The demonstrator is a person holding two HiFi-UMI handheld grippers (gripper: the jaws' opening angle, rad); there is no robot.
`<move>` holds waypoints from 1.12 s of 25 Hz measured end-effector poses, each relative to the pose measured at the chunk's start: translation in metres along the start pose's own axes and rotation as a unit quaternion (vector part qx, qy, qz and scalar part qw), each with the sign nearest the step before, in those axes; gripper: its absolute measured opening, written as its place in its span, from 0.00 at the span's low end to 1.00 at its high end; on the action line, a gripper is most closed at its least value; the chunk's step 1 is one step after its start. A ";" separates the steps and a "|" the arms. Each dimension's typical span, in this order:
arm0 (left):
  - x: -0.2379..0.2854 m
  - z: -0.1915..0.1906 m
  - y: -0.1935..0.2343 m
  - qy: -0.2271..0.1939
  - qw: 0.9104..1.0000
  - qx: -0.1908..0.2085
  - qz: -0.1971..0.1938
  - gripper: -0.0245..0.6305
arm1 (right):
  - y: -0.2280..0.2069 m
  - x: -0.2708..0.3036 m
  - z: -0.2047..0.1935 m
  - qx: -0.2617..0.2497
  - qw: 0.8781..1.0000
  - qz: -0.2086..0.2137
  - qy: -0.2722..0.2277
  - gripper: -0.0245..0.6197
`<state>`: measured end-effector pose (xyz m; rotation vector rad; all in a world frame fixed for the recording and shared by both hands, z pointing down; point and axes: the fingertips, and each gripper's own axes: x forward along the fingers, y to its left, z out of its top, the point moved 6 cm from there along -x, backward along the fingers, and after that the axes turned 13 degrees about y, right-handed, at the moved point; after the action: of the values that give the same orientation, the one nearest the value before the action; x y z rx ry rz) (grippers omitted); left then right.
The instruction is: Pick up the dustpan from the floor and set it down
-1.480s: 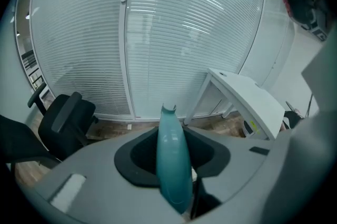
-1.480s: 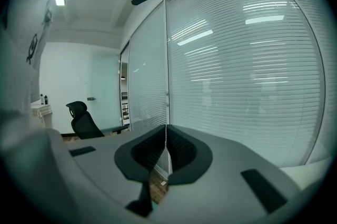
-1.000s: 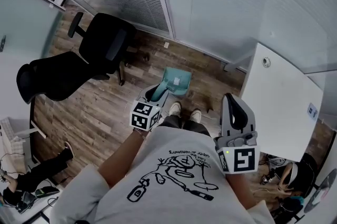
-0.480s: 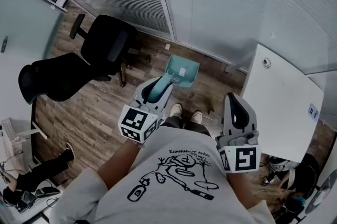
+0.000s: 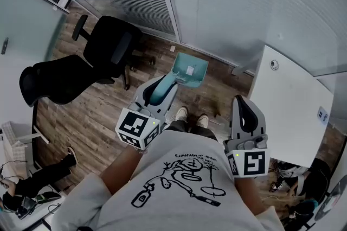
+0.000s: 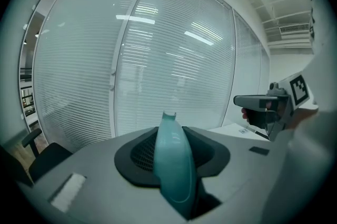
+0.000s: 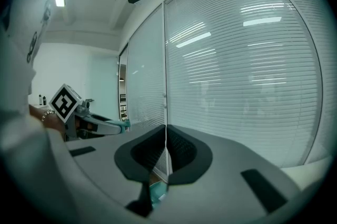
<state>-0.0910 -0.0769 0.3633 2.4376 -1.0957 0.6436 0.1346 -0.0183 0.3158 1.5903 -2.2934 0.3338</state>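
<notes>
The left gripper [image 5: 162,87] has its jaws clenched on the handle of the teal dustpan [image 5: 189,70], just above the centre of the head view. In the left gripper view the handle [image 6: 173,164] stands between the dark pads and rises toward the white window blinds [image 6: 158,54]. The pan end points to the blinds at the top of the head view. It sits over the wooden floor [image 5: 97,116], beyond the person's shoes [image 5: 190,114]. The dustpan looks to be clear of the floor, though the steep angle makes that hard to be sure of.

The right gripper [image 5: 243,107] is at the lower right of the head view, just beside the white table [image 5: 293,97] and apart from the dustpan. Its own view shows the jaws [image 7: 166,157] pressed together with nothing between them. A small teal patch shows through the gap beneath them, too small to identify. At the left edge of that view is the left gripper [image 7: 92,124] with its marker cube.

Two black office chairs [image 5: 108,43] stand at the upper left of the head view. Another person's legs [image 5: 38,178] lie at the lower left edge.
</notes>
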 end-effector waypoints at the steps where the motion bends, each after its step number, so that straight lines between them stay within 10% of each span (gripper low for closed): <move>1: 0.001 -0.002 0.000 0.001 1.000 0.000 0.000 0.22 | 0.000 -0.001 -0.001 0.000 1.000 0.000 0.000 0.05; 28: 0.093 -0.119 0.041 0.078 0.997 0.007 -0.026 0.22 | 0.004 -0.004 -0.005 -0.005 1.000 -0.011 0.016 0.05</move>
<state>-0.0970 -0.0950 0.5186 2.3732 -0.9652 0.8124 0.1329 -0.0116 0.3192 1.5931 -2.2473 0.3394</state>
